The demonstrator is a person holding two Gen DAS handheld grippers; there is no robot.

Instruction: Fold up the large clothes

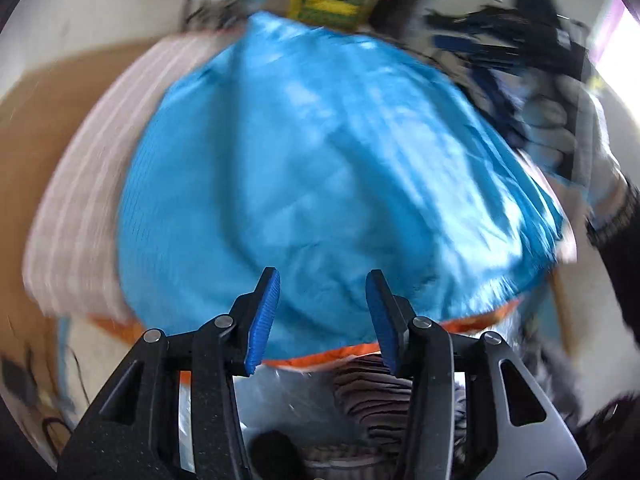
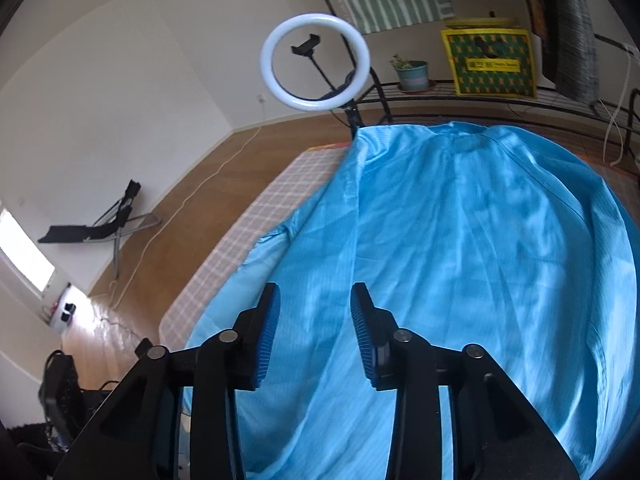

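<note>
Garment: your large blue garment lies spread nearly flat, collar at the far end and hem toward you, laid out so that its edges are easy to reach for a fold.

Surface: a pale checked mattress carries it on the wooden floor; an orange edge shows under the near hem in the left view.

Stage: judged from the flat lie, no fold is made yet and the cloth is only squared up.

Left tool: your left tool hangs over the near hem with its blue pads apart and nothing between them; that view is smeared by motion.

Right tool: your right tool hovers above the garment's left side, beside a long crease, its pads likewise parted and bare of cloth.

Next move: each tool probably needs an edge or corner before any fold can start.

Ring light: a white ring light with a phone clamp stands at the far end, facing the work.

Box: a yellow and green box on the far rack carries a label, too small to read.

Plant: a small potted plant sits just left of it.
</note>
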